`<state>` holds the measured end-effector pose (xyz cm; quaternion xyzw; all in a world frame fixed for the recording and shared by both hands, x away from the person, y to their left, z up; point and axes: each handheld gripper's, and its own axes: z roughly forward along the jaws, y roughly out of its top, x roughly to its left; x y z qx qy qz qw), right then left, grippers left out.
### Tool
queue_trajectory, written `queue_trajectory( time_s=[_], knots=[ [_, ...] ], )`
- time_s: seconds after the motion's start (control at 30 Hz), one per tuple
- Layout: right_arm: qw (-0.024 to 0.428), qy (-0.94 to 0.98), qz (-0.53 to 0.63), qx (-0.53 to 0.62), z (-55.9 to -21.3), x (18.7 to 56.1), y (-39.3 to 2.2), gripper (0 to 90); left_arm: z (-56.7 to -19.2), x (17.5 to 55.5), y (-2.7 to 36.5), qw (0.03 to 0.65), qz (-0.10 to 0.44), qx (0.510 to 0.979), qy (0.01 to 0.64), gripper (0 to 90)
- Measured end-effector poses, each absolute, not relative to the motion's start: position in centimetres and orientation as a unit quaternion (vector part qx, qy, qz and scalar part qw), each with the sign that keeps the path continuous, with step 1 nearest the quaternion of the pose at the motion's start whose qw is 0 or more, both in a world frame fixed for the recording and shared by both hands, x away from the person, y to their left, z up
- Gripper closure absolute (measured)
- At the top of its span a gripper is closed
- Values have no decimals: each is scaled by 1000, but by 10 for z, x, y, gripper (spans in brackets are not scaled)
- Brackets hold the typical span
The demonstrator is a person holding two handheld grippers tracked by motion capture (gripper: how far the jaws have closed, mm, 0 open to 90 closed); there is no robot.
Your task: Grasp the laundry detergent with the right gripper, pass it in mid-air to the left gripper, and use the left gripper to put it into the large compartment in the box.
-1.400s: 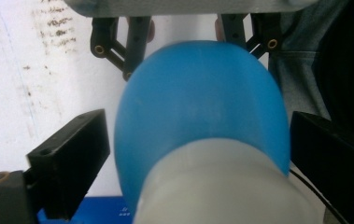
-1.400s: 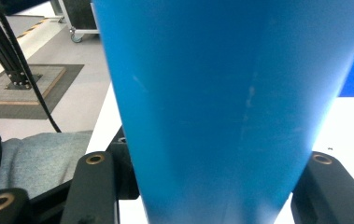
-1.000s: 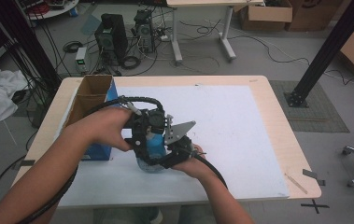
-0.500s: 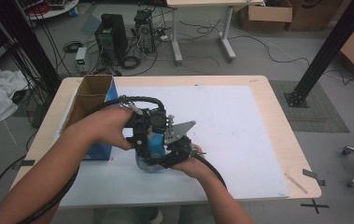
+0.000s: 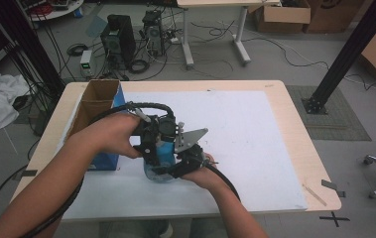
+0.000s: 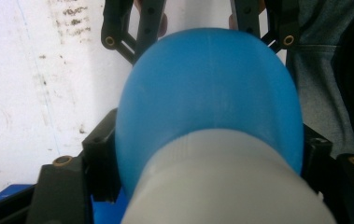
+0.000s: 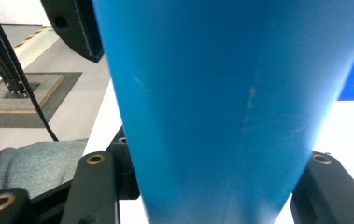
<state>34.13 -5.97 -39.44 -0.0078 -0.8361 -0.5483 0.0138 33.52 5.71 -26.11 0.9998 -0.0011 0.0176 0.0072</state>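
Observation:
A blue bottle [image 5: 159,148] with a white cap [image 6: 226,186] is held above the white sheet [image 5: 255,134] between both grippers. In the left gripper view, my left gripper [image 6: 207,158] reaches over the cap end. Its jaws have just been closing, and the black pads now lie against both sides at the cap and shoulder. My right gripper [image 7: 212,177] is shut on the bottle's blue body [image 7: 212,93] from the opposite side. Its two jaws [image 6: 132,32] show beyond the bottle in the left gripper view. In the high view the left gripper [image 5: 151,136] and right gripper [image 5: 178,166] meet at the bottle.
An open cardboard box with blue sides [image 5: 98,99] stands at the table's left, close to the left hand. The wooden table edge [image 5: 299,144] borders the sheet on the right. Computers, cables and boxes lie on the floor beyond the table.

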Motion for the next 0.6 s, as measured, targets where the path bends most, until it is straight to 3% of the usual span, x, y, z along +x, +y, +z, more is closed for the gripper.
queue_trajectory(
  time_s=[0.6],
  knots=[
    [12,-837,-547,-8,-396,341,-58,454,-262,335,55,-3,21,1000,10,388]
  ],
)
